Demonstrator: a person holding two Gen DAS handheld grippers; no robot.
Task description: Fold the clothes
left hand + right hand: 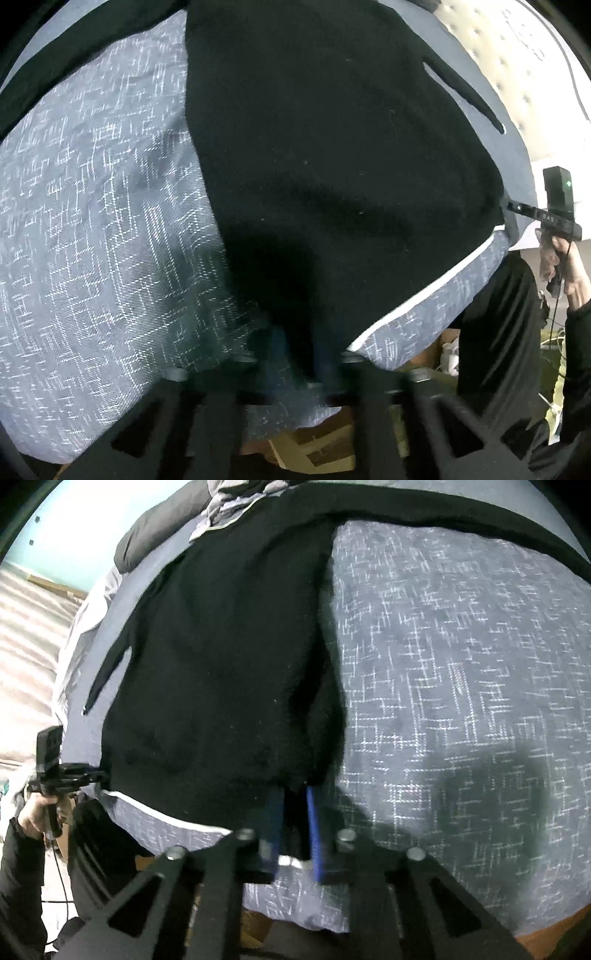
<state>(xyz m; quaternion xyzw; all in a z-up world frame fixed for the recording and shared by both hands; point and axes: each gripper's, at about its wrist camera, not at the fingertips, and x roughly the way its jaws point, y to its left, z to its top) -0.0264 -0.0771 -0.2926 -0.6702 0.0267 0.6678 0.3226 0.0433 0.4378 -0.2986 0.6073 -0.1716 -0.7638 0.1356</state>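
- Two grippers meet one black garment [221, 657], which lies spread flat over a bed cover [461, 664] of grey-blue cloth with a white broken-line pattern and fills the middle of both views.
- Behind the bed, the left wrist view shows a pale tufted headboard [517, 74]; the right wrist view shows a striped floor [26, 627] and a heap of grey bedding [162, 539] at the garment's far end.
- White piping [424, 291] runs along the cover's near edge, and the garment's hem lies just inside it.
- Narrow and dark, a strip of the garment [107, 679] trails off its outer side onto the plain grey sheet.
- Right gripper [291, 812]: its two blue fingers [314, 834] stand only a narrow gap apart at the hem, with a fold of black cloth between them, so the jaws grip the garment.
- Left gripper [295, 354]: its fingers are sunk in dark, blurred cloth at the hem; in the right wrist view it [94, 774] reaches the garment's other corner, jaws nearly together on the edge, and appears to grip it.
- A hand [40, 812] in a dark sleeve holds that gripper's handle; the other hand [569, 273] shows in the left wrist view.
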